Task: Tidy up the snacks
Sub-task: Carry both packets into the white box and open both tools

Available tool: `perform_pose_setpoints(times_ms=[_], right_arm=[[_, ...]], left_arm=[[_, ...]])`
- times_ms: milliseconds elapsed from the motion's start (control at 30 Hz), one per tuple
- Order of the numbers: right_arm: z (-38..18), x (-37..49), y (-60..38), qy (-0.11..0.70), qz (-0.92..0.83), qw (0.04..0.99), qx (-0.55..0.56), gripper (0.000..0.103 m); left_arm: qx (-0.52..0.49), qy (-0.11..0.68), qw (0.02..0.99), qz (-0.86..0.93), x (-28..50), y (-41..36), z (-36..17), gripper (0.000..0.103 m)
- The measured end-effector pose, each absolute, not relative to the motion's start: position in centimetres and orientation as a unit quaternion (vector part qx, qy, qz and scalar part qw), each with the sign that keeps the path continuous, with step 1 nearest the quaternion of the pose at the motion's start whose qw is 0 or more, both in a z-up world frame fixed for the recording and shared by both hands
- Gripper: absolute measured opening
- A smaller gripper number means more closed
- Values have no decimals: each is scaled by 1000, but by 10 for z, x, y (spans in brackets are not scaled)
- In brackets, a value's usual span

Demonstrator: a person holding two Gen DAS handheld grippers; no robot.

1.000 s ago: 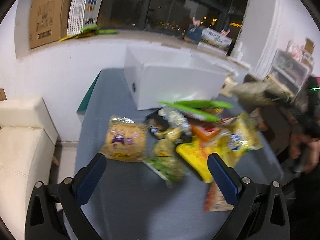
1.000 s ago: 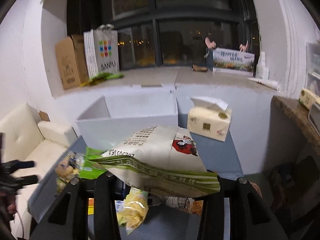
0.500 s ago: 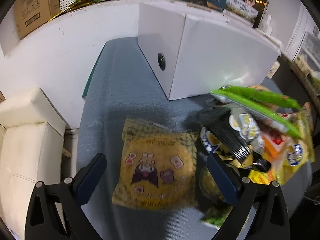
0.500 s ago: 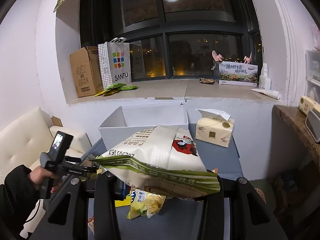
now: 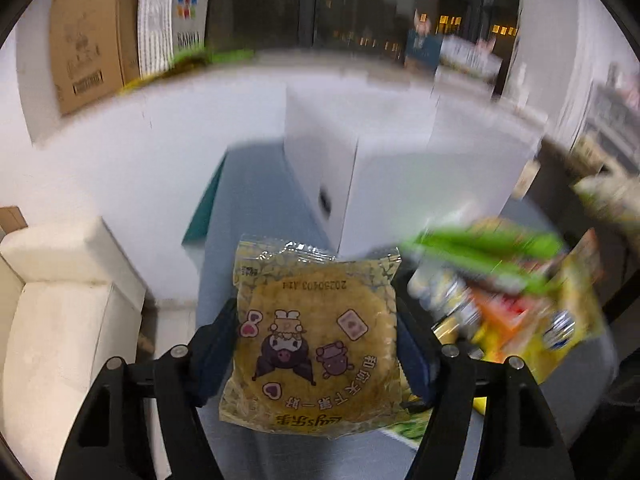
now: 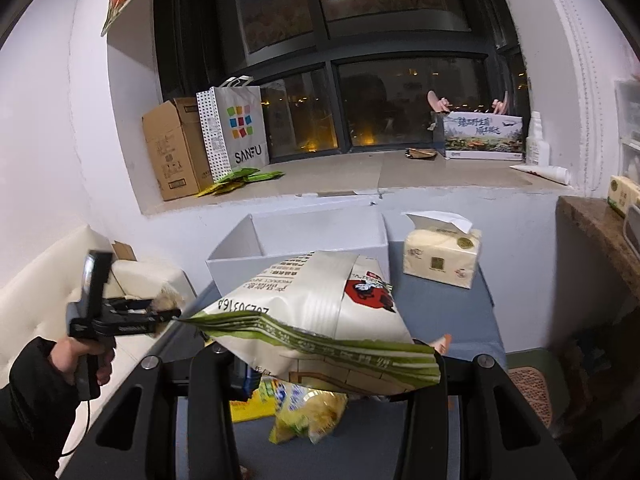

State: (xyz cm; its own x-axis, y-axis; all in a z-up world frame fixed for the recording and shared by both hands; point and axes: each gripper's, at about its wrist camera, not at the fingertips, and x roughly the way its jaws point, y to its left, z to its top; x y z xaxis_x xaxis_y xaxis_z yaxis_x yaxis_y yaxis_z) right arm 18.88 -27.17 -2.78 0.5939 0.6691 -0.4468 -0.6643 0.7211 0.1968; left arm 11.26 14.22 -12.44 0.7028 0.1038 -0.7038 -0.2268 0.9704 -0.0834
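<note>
While clamped, yellow packet (image 5: 316,344) fills left gripper (image 5: 316,350).

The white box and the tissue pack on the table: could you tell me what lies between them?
Nothing: the right wrist view shows only a bare strip of blue-grey table between the white box and the tissue pack, which stand apart.

Yellow cartoon-print snack packet (image 5: 316,344) clamped flat between left fingers. White-green bag (image 6: 320,320) held aloft, above white open box (image 6: 296,240).
</note>
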Motion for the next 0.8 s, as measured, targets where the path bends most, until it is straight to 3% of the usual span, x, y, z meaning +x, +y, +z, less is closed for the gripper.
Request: perform_pose_setpoints(times_ms=[167, 333, 733, 767, 800], right_arm=[[-8, 219, -241, 243, 394, 886, 10, 47], [6, 270, -193, 255, 404, 878, 6, 47], [-33, 413, -93, 349, 355, 866, -40, 50], [-36, 419, -93, 357, 351, 865, -36, 68], [-37, 423, -93, 367, 350, 861, -30, 98]], left_arm=[[-93, 312, 943, 61, 115, 135, -64, 76], [-88, 294, 951, 25, 167, 125, -29, 76], [-119, 369, 921, 26, 320, 145, -60, 78], [-119, 380, 917, 33, 323, 147, -65, 83], [-116, 390, 912, 41, 327, 148, -68, 97]])
